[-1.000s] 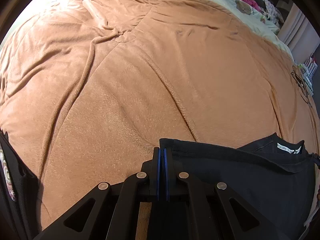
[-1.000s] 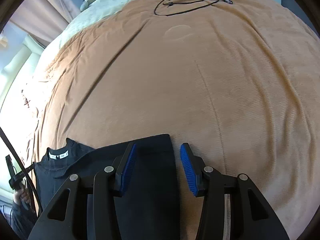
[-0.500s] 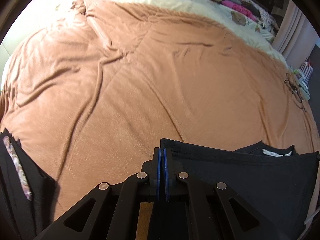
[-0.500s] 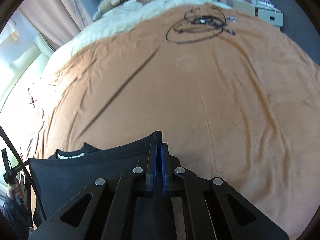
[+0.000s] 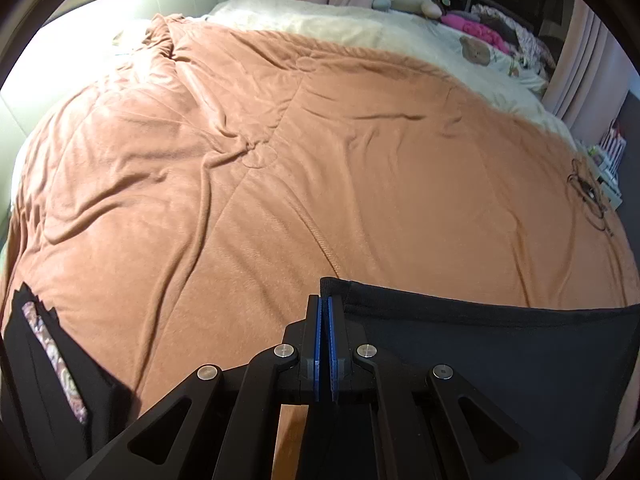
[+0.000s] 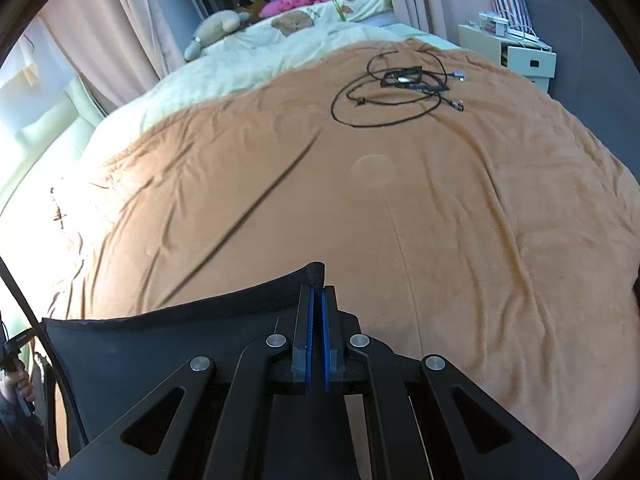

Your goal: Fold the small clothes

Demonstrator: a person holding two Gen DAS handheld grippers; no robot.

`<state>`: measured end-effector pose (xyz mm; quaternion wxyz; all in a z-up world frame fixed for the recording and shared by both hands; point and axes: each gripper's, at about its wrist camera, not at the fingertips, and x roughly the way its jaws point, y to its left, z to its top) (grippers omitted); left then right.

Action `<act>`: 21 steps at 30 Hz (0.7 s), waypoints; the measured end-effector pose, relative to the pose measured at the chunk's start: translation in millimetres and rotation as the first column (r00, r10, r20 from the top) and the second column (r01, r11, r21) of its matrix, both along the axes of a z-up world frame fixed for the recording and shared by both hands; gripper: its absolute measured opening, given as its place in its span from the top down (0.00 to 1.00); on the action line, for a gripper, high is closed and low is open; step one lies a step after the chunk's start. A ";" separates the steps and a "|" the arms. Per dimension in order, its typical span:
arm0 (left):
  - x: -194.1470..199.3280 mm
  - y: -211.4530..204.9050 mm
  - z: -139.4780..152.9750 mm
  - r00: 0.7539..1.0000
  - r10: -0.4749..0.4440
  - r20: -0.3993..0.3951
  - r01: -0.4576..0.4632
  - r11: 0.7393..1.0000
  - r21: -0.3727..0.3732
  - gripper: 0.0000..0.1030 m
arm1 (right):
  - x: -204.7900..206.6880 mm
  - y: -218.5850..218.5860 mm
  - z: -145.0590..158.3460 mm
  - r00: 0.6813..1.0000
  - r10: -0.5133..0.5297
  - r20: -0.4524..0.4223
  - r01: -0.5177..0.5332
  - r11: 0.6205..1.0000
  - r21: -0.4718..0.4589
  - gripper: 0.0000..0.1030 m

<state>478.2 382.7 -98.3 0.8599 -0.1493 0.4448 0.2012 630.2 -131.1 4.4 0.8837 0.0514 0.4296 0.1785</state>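
Right now I am holding a black garment [image 5: 500, 356] by two corners, one in each gripper, so its hem is stretching taut between them above the bed. My left gripper [image 5: 325, 304] is sitting with its jaws pressed together on the corner at the garment's left end; from that view the cloth is running off toward three o'clock, with the hem edge sagging slightly. My right gripper [image 6: 316, 294] is likewise keeping its jaws clamped on the opposite corner, a small tuft of black fabric poking up between the blue pads [image 6: 309, 320], and from there the garment [image 6: 160, 344] is spreading away toward nine o'clock.

Beyond it, an orange-brown blanket [image 5: 300, 180] is covering most of the bed, creased toward ten o'clock in the left view. A tangle of black cables [image 6: 400, 88] is lying on the blanket at about one o'clock in the right view, well apart from the garment. Stuffed toys [image 6: 216, 28] and pink cloth [image 6: 296, 0] are resting on a cream cover [image 6: 248, 64] at the far end.
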 end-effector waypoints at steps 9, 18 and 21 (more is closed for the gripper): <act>30.1 7.7 -49.9 0.997 0.001 -0.078 -0.002 1.000 -0.006 0.97 | 39.1 19.9 -39.7 0.998 -0.021 -0.062 0.018 0.998 -0.059 1.00; 38.4 5.1 -75.8 0.988 0.009 -0.157 -0.003 0.999 0.038 0.91 | 59.1 25.1 -61.7 0.989 -0.099 -0.108 0.088 0.991 -0.106 0.97; 31.8 5.9 -60.4 0.989 0.035 -0.141 -0.025 0.997 0.069 0.90 | 50.7 26.2 -46.0 0.993 -0.102 -0.057 0.094 0.988 -0.124 0.76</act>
